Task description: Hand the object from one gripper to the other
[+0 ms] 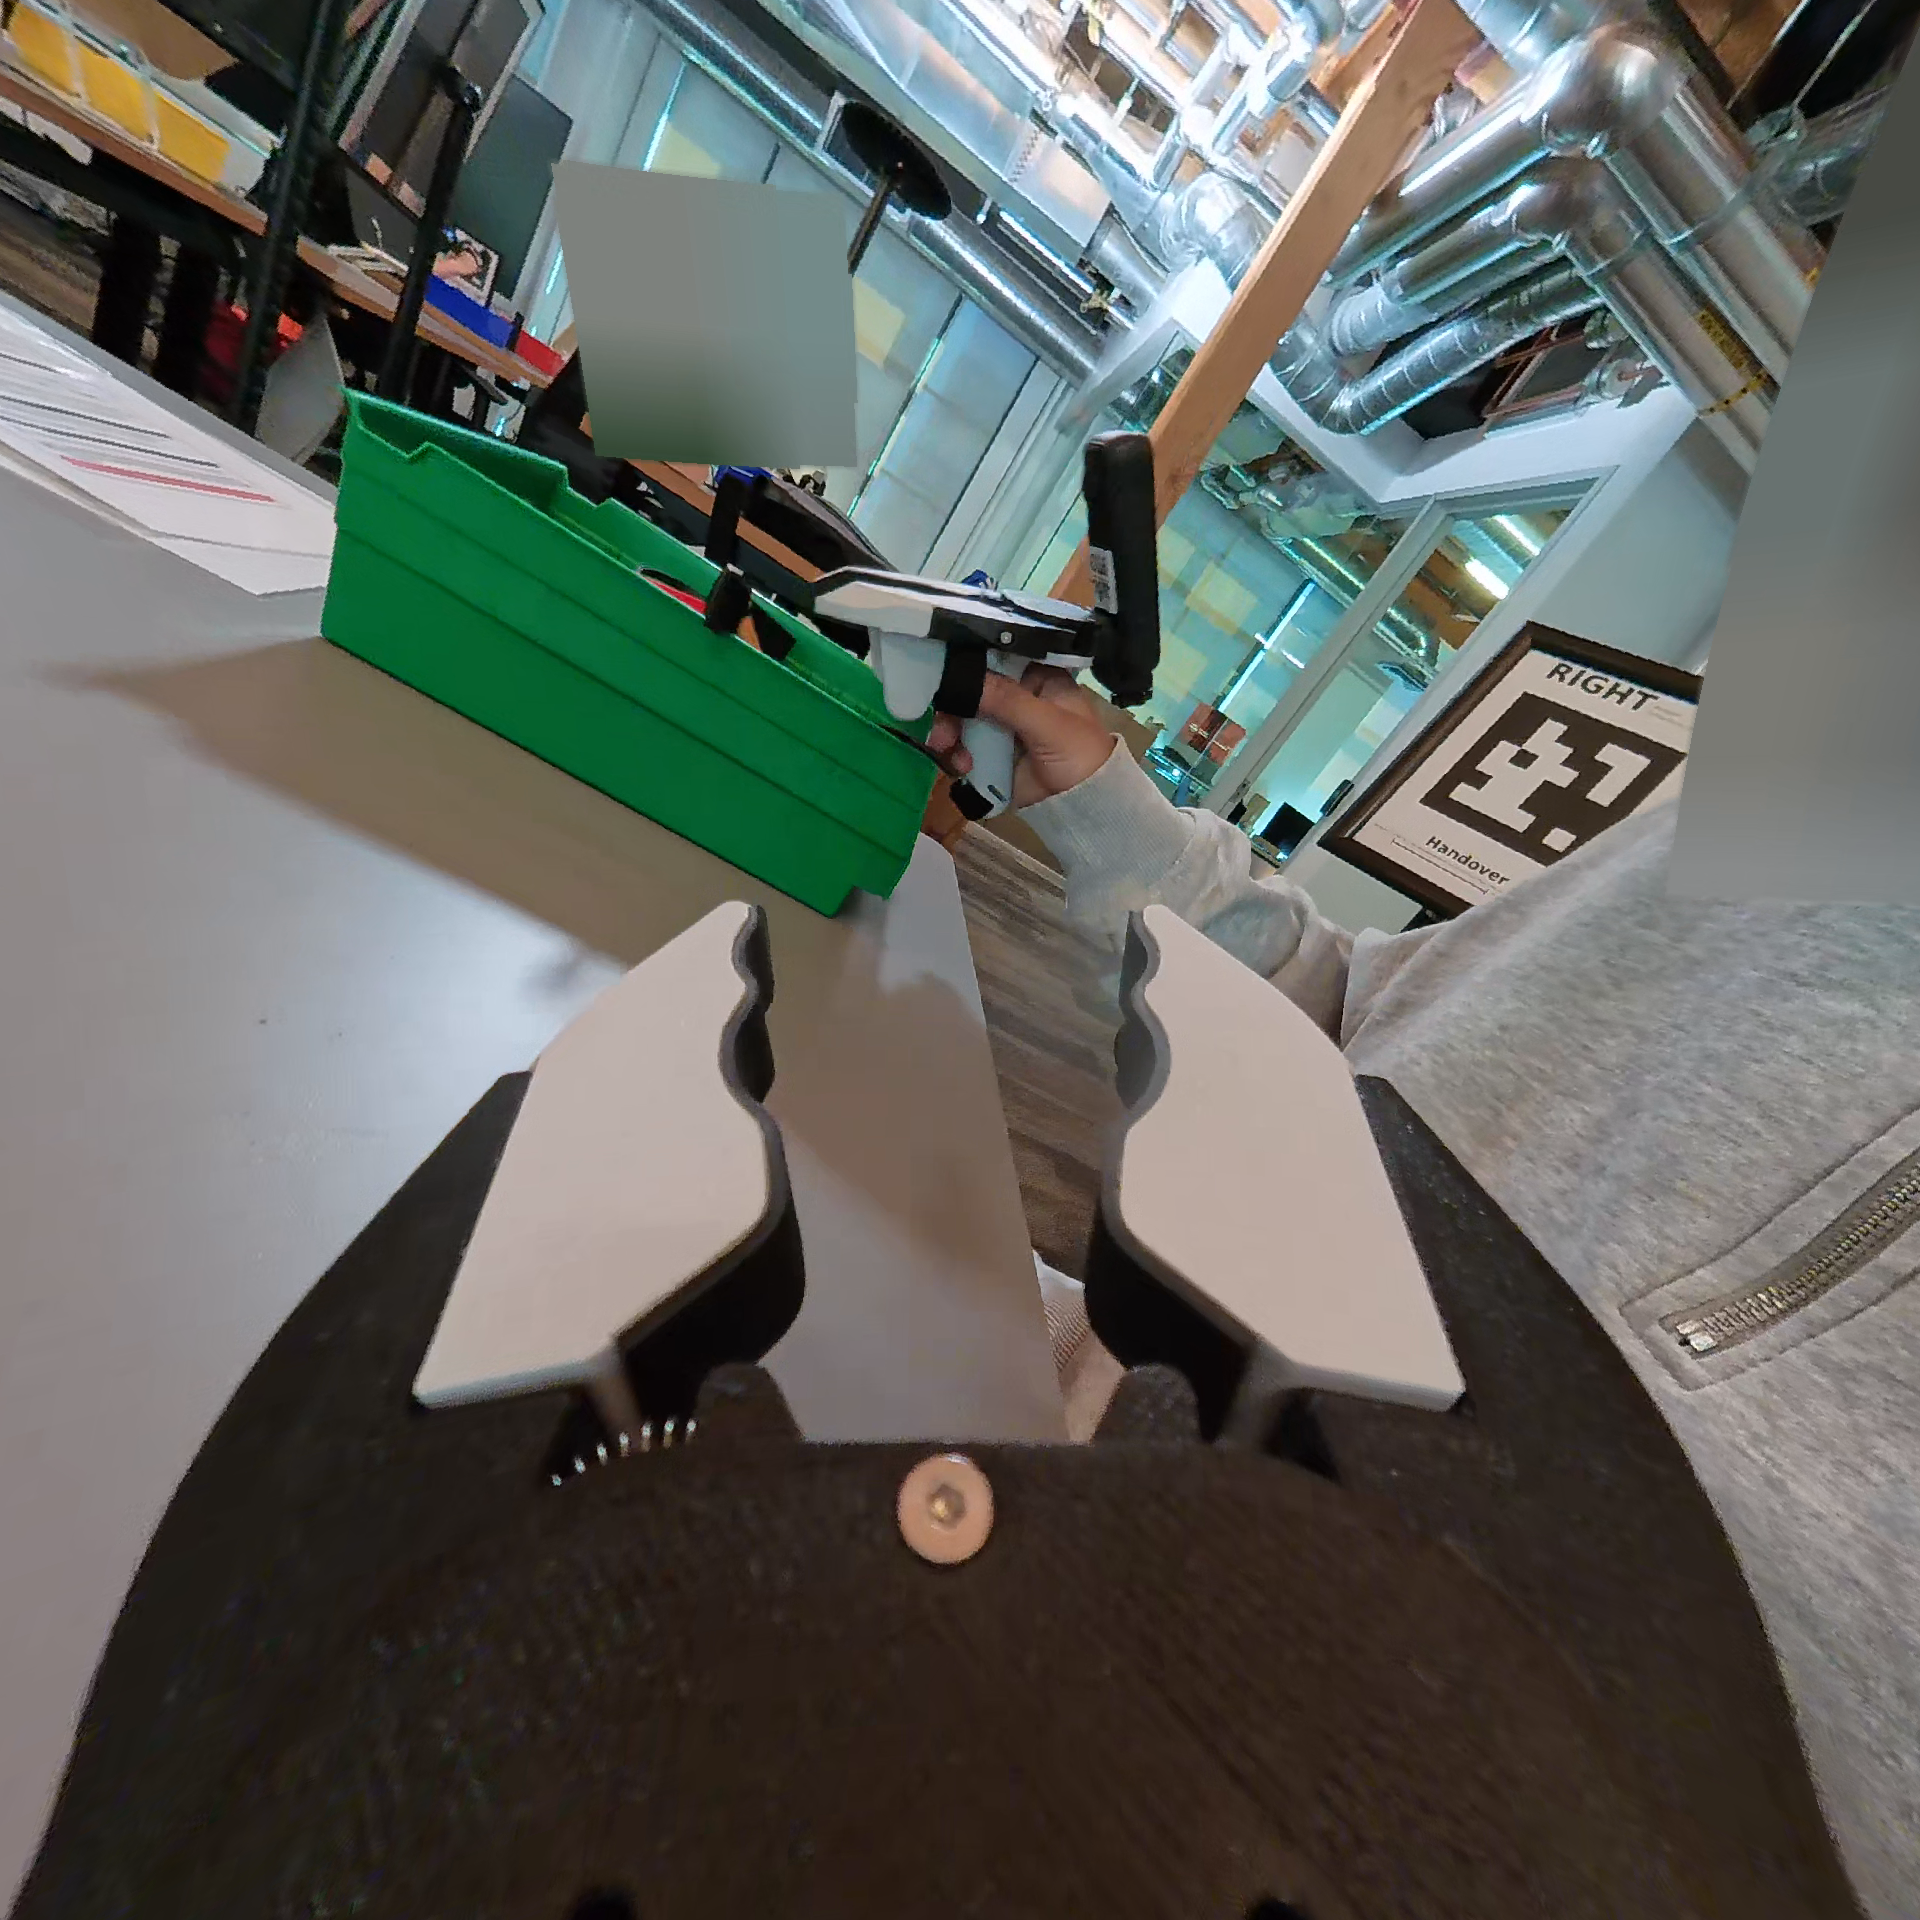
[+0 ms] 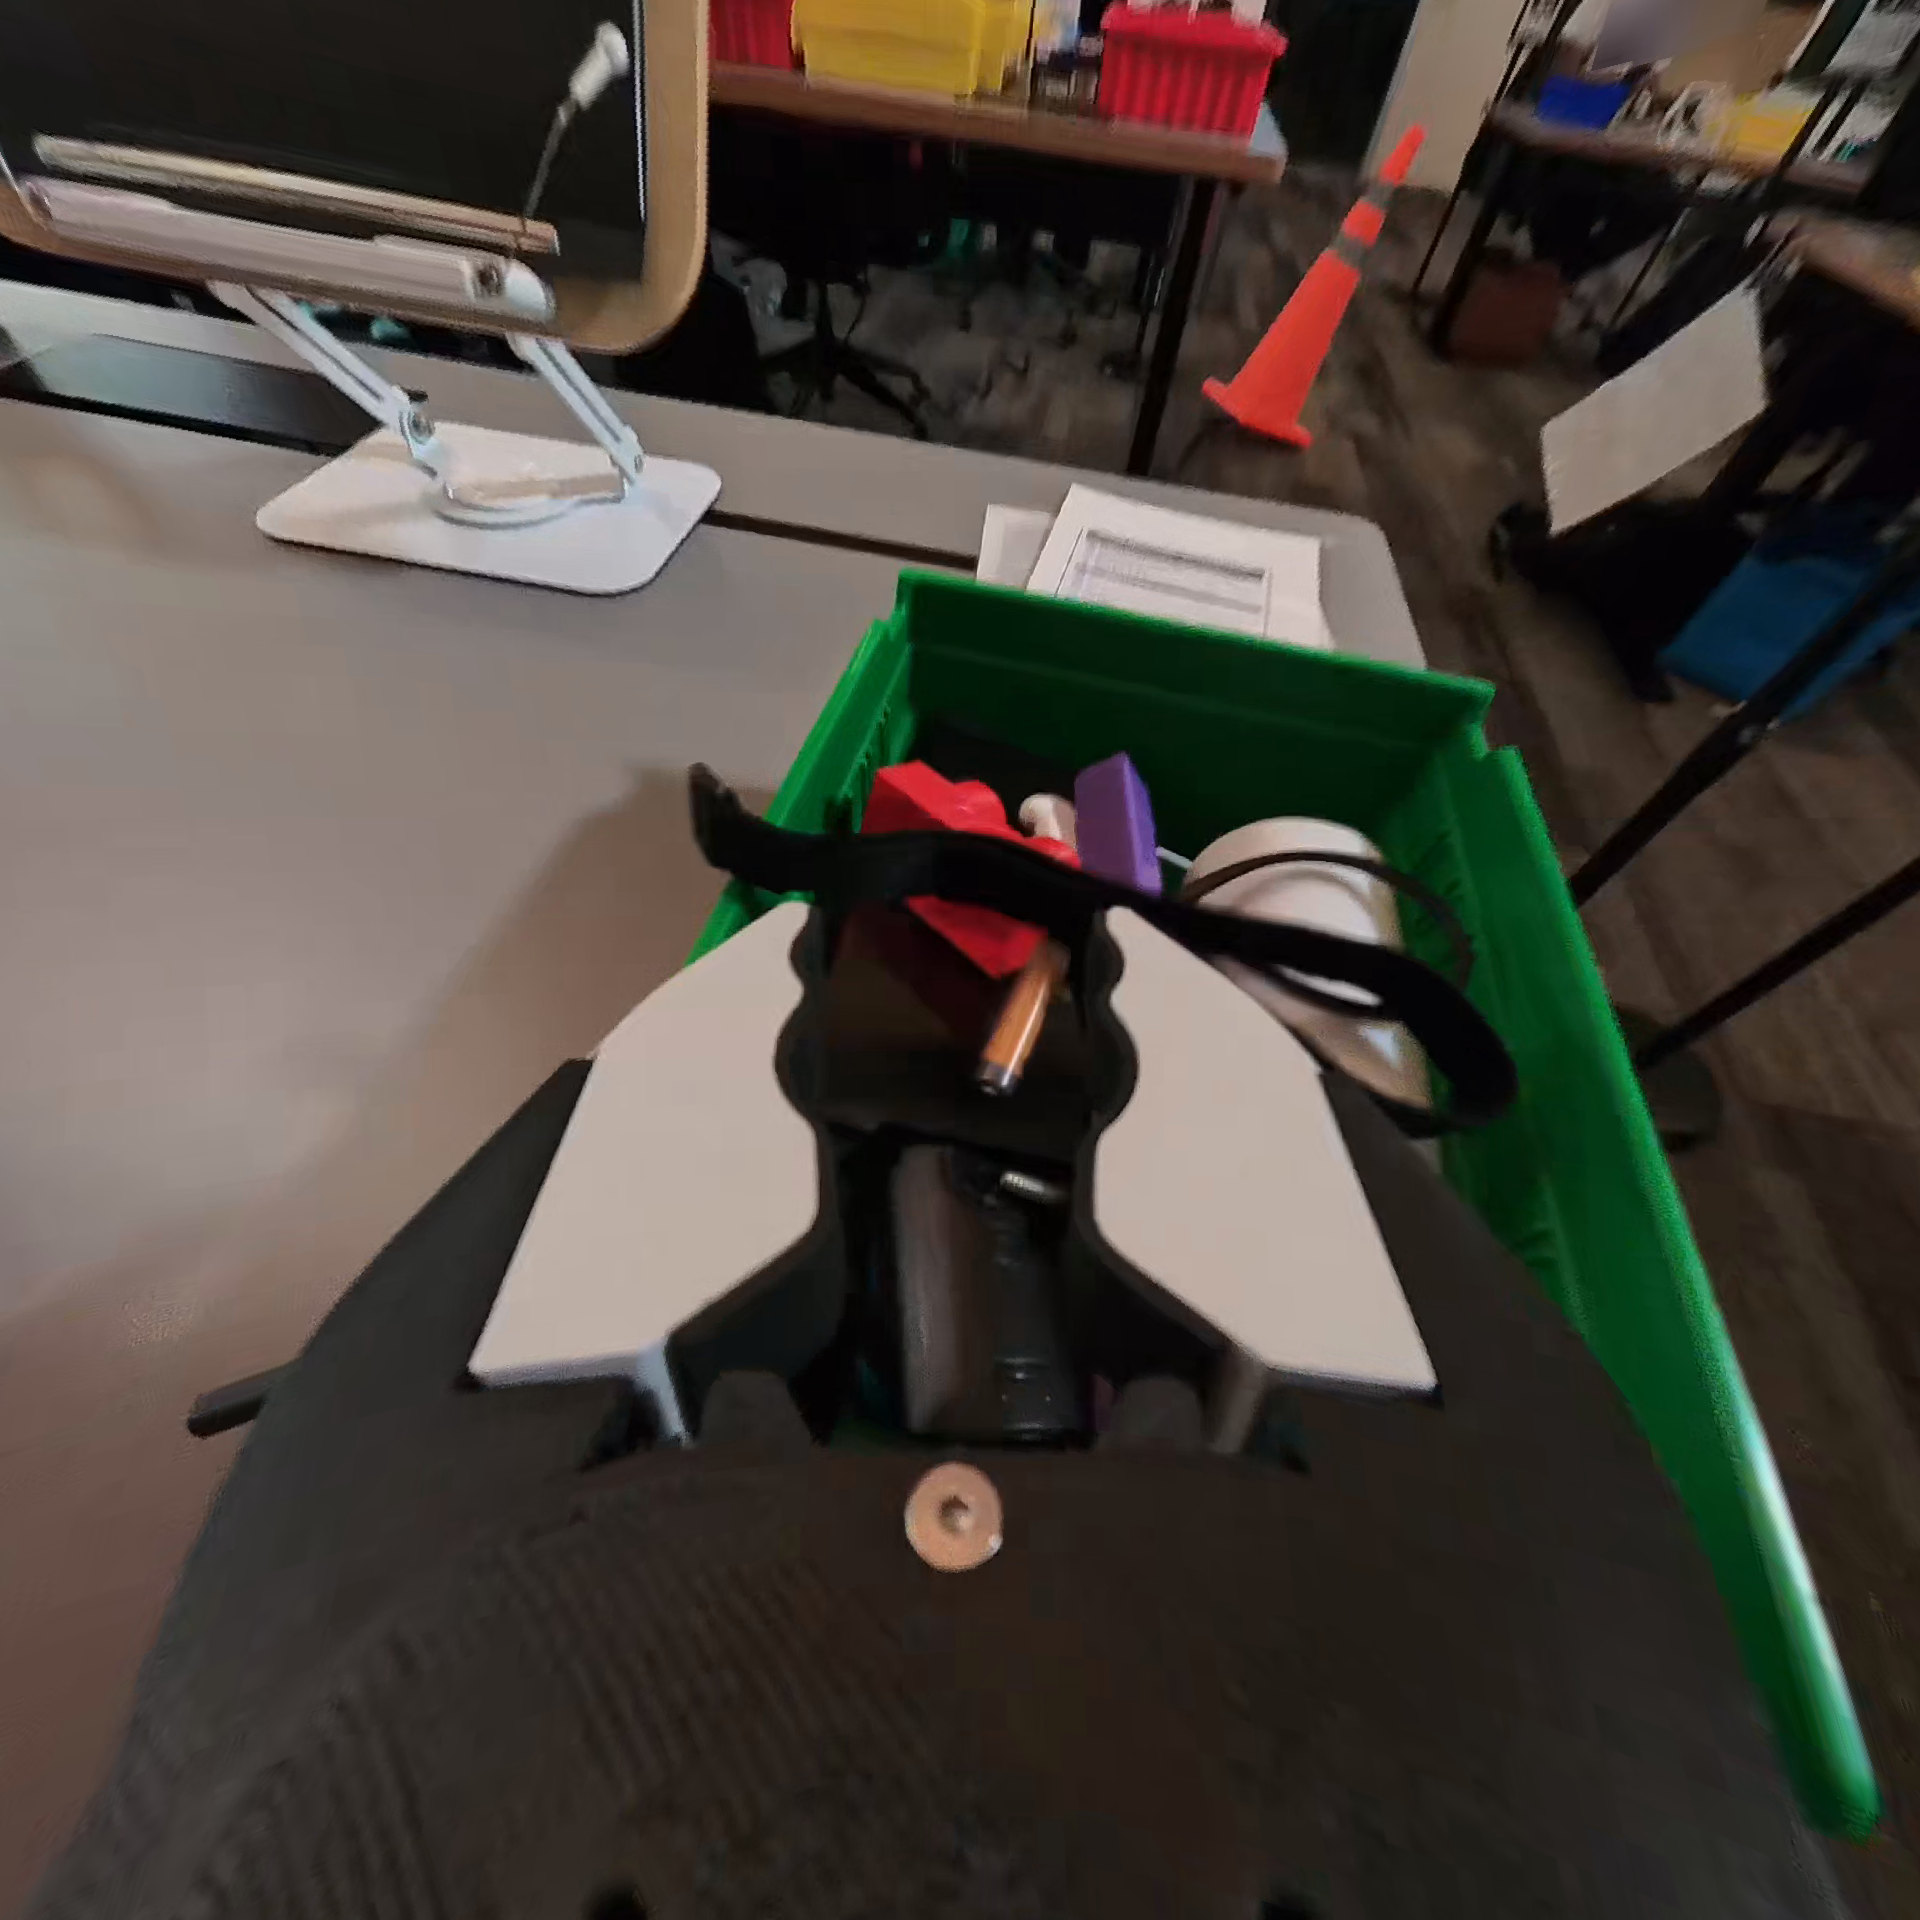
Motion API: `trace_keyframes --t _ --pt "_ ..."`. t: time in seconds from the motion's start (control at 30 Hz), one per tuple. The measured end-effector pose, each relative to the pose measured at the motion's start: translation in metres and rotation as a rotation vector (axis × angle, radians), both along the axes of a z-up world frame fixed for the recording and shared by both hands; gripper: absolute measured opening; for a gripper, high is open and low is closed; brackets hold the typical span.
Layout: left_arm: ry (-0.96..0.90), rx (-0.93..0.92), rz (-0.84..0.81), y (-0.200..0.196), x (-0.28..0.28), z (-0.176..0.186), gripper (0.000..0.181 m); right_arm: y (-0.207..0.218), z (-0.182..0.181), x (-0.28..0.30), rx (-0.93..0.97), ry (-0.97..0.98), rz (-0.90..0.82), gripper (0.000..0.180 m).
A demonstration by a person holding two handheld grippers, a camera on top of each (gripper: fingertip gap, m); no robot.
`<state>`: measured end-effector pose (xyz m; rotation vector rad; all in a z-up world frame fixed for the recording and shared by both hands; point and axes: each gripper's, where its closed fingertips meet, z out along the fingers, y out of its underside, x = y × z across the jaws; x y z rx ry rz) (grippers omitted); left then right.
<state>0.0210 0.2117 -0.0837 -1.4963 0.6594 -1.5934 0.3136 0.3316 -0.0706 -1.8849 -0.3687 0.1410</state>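
A green bin (image 2: 1195, 644) stands at the grey table's right edge and holds several things. These include a red block (image 2: 935, 810), a purple block (image 2: 1117, 821), a white roll (image 2: 1309, 883) and a black strap (image 2: 1299, 966). My right gripper (image 2: 956, 914) hovers over the bin with its jaws apart. The strap lies across just beyond its fingertips, and I see nothing pinched. My left gripper (image 1: 948, 925) is open and empty, low over the table's near edge. From there the right gripper (image 1: 748, 620) shows farther off, held by a hand (image 1: 1049, 738) above the bin (image 1: 582, 644).
A white stand (image 2: 488, 509) carrying a screen sits at the table's back left. Papers (image 2: 1174, 571) lie behind the bin. An orange cone (image 2: 1299, 322) stands on the floor beyond. A grey sweater (image 1: 1662, 1143) fills the right of the left wrist view, with a framed marker sign (image 1: 1538, 769) behind. There is about 30 centimeters between the tips of the two grippers. The purple block (image 2: 1117, 821) is about 12 centimeters from my right fingertips and 40 centimeters from my left.
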Motion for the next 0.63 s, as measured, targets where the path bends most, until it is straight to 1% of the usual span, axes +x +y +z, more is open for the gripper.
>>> trace_keyframes --t 0.1,0.17,0.27,0.43,0.53,0.57,0.63 --pt "0.002 -0.022 -0.001 0.003 0.0 -0.004 0.063 -0.005 0.018 0.0 0.095 0.004 -0.004 0.047" --pt "0.003 -0.034 -0.001 0.005 -0.001 -0.006 0.063 -0.012 0.026 -0.005 0.152 0.047 0.007 0.044" --pt "0.006 -0.05 0.002 0.008 -0.001 -0.009 0.063 -0.027 0.028 -0.018 0.206 0.123 0.05 0.04" --pt "0.013 -0.069 0.003 0.011 0.0 -0.014 0.062 -0.046 0.012 -0.034 0.177 0.139 0.088 0.038" --pt "0.026 -0.067 0.002 0.011 0.002 -0.017 0.062 -0.059 0.013 -0.062 0.131 0.154 0.183 0.032" --pt "0.03 -0.065 0.001 0.011 0.002 -0.017 0.062 -0.061 0.012 -0.072 0.113 0.122 0.203 0.032" --pt "0.039 -0.061 -0.001 0.01 0.003 -0.018 0.062 -0.063 0.005 -0.085 0.082 0.0 0.21 0.031"
